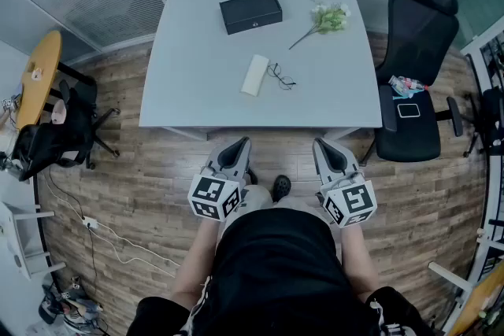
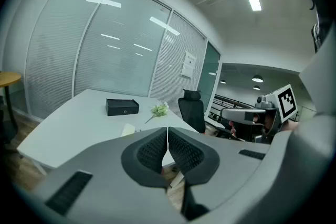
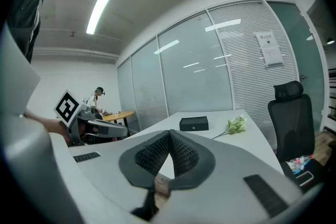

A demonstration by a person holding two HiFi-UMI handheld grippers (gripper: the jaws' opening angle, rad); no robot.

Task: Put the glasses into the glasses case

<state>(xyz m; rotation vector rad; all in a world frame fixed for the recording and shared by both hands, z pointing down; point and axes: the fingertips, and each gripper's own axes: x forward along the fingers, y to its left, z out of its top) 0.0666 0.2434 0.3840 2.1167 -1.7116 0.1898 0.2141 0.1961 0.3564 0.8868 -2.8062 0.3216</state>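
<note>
Left gripper [image 1: 241, 144] jaws pressed together, empty, right gripper [image 1: 318, 144] jaws likewise closed on nothing, both held short of the pale grey table [image 1: 197, 83], thin dark-framed glasses [image 1: 281, 77] lying there just beside a white oblong case [image 1: 254, 75]

Open path over table [image 1: 197, 51] to glasses [image 1: 280, 77]; chair [image 1: 421, 31] right.

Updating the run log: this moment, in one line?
left gripper: shut, empty | right gripper: shut, empty | thin dark-framed glasses: on grey table, beside white oblong case

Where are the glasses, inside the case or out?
Out: the glasses lie bare on the table, just right of the white case.
</note>
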